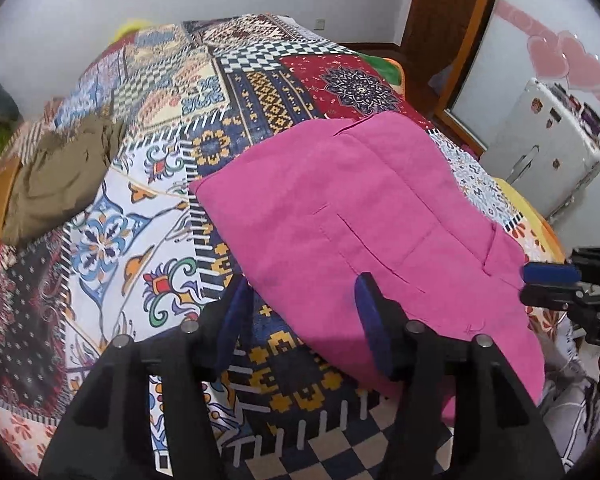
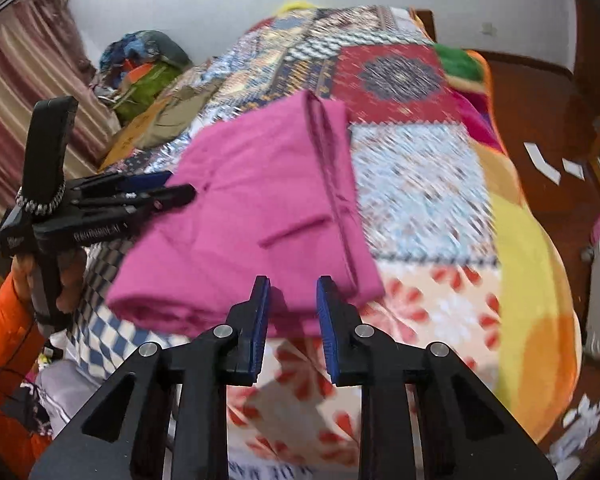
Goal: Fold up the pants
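Observation:
The pink pants [image 1: 352, 216] lie folded into a flat rectangle on the patterned bedspread [image 1: 140, 220]; they also show in the right wrist view [image 2: 256, 208]. My left gripper [image 1: 304, 284] is open and empty, just above the near left edge of the pants. It shows from the side in the right wrist view [image 2: 172, 188]. My right gripper [image 2: 292, 284] is open and empty, at the near edge of the pants. It shows at the right edge of the left wrist view [image 1: 548, 280].
An olive-brown garment [image 1: 60, 176] lies crumpled at the bed's left side. A pile of clothes and bags [image 2: 140, 68] sits past the bed's far left. A white appliance [image 1: 540, 152] stands right of the bed. Wooden floor [image 2: 540, 128] lies to the right.

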The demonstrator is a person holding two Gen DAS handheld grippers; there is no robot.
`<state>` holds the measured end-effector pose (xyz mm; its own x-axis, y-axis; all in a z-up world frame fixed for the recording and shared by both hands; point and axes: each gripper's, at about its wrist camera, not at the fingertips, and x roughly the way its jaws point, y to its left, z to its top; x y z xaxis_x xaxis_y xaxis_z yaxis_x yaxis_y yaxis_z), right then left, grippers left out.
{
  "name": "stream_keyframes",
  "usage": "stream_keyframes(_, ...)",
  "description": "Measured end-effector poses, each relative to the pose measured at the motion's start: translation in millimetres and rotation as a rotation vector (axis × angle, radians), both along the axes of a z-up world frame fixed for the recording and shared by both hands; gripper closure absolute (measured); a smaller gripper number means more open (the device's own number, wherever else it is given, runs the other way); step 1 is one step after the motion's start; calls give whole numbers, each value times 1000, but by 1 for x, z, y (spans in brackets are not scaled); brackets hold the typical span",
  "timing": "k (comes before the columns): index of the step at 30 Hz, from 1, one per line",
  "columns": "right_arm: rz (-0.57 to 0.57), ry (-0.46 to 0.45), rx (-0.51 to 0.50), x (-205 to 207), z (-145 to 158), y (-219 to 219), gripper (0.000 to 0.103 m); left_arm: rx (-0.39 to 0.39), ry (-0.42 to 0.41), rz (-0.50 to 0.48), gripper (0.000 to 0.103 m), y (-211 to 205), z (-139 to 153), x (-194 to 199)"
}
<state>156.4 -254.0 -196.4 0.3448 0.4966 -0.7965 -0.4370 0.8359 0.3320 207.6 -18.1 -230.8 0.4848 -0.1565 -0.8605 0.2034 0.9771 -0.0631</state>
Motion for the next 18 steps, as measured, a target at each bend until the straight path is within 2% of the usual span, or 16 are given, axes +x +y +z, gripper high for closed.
stream_keyframes(2,-20,-17,-31,-4,3,-4,73,-27,14,9,46,5,2,2)
stream_keyframes(5,-68,0,47,-6,12,-17,71,-4,-15,7,46,10,15,3)
stream_keyframes(7,-108,-2,85,-7,18,-21,58,31,-56,0,41,14,26,4)
stream_keyframes(9,-149,-31,81,-10,23,-20,49,50,-73,-4,29,18,32,10)
stream_keyframes(10,-172,-48,66,-13,26,-18,40,56,-82,-6,23,21,35,14)
stream_keyframes(12,-196,-64,61,-16,28,-15,28,54,-87,-10,19,28,37,25)
stream_keyframes(15,-204,-32,88,-12,27,-6,26,44,-57,-30,16,35,32,49)
stream_keyframes(18,-197,31,108,-7,20,1,26,68,-35,-56,16,37,23,67)
